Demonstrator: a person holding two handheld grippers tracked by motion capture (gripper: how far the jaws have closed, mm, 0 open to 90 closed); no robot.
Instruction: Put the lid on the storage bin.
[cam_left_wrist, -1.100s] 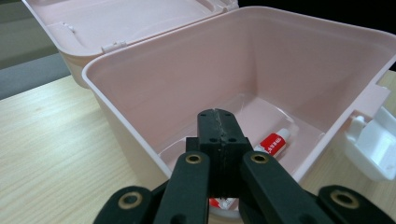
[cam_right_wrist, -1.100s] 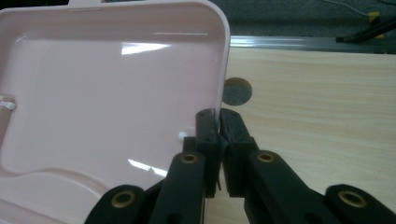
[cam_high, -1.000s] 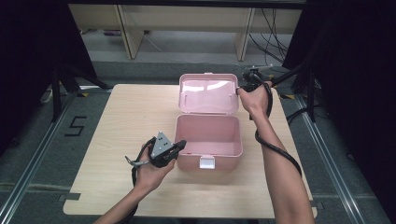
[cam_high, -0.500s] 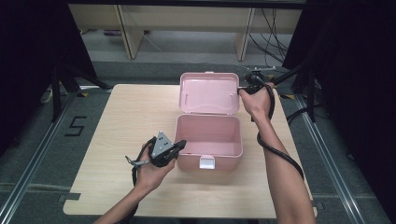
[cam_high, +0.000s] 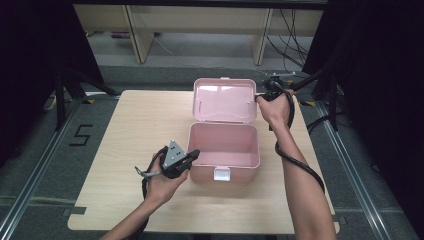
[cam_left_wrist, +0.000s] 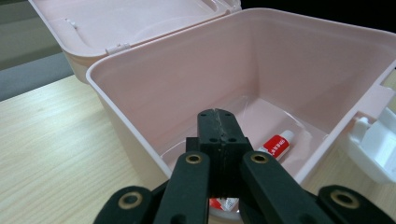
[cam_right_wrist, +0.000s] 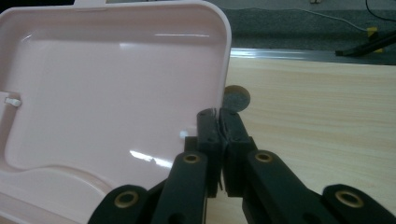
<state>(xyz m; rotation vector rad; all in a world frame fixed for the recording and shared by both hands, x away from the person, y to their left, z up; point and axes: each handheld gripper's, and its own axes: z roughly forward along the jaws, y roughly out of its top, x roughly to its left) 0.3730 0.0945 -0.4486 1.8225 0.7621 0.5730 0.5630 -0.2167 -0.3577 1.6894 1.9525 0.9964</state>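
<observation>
At the tabletop's middle, the light, stiff, slick pink box stood open, its thin lid edge pinched by the right claw, the left claw closed empty over the box's near rim.

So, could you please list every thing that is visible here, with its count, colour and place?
Box: one, pink, open, near the middle of the table.
Lid: one, pink, raised behind the box, its right edge between the right gripper's jaws.
Latch: one, white, on the box's front wall.
Tube: one, white and red, lying on the box's floor.
Table: one, light wood.
Shelving: beige, beyond the table.
Left gripper: one, black, shut on nothing, at the box's front left corner.
Right gripper: one, black, shut on the lid's edge.
Forearms: two, coming in from the bottom.
</observation>
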